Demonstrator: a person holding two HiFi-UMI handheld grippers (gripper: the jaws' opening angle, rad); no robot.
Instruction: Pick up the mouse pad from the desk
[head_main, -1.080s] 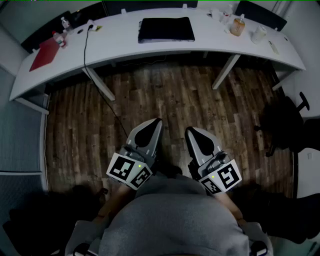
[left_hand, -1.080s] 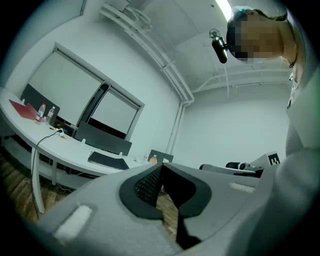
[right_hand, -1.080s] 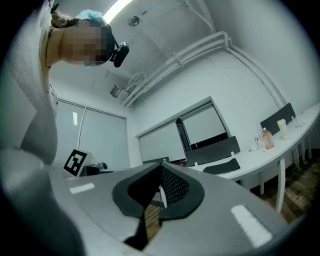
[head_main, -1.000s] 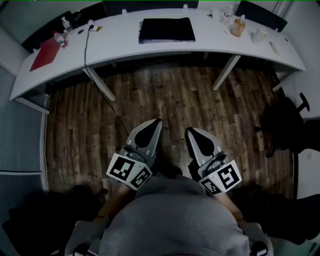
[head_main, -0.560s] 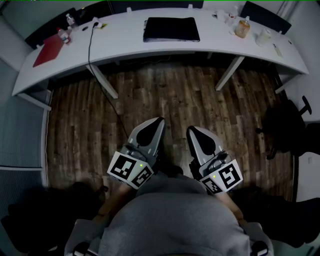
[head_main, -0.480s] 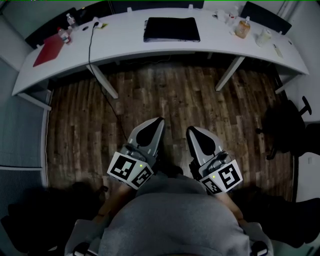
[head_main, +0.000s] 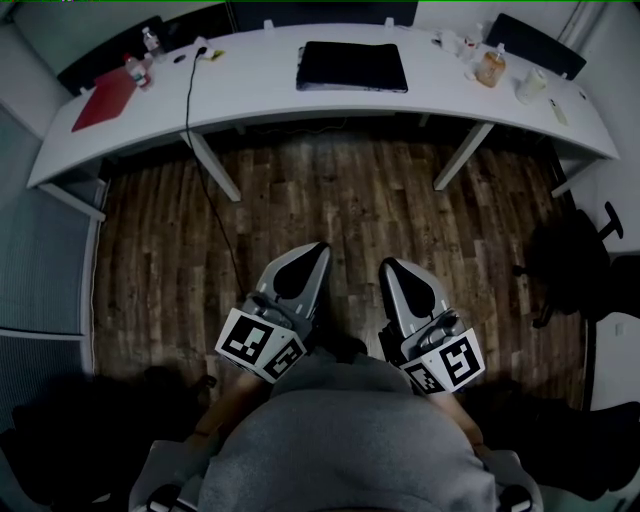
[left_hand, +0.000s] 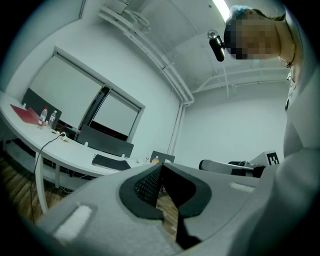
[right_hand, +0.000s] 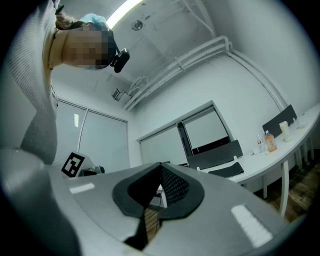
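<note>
Nearest us, the left grey two-jaw tongs and the right grey two-jaw tongs are both closed tight on nothing. They are held over the dark wood-plank floor, well short of the long white curved desk. The black rectangular mouse pad lies flat mid-desk; we judge it thin, light and floppy, lying flush, so best pinched at a near corner or edge with opened jaws, and no brand or writing reads on it, only the tongs' square black-and-white markers.
</note>
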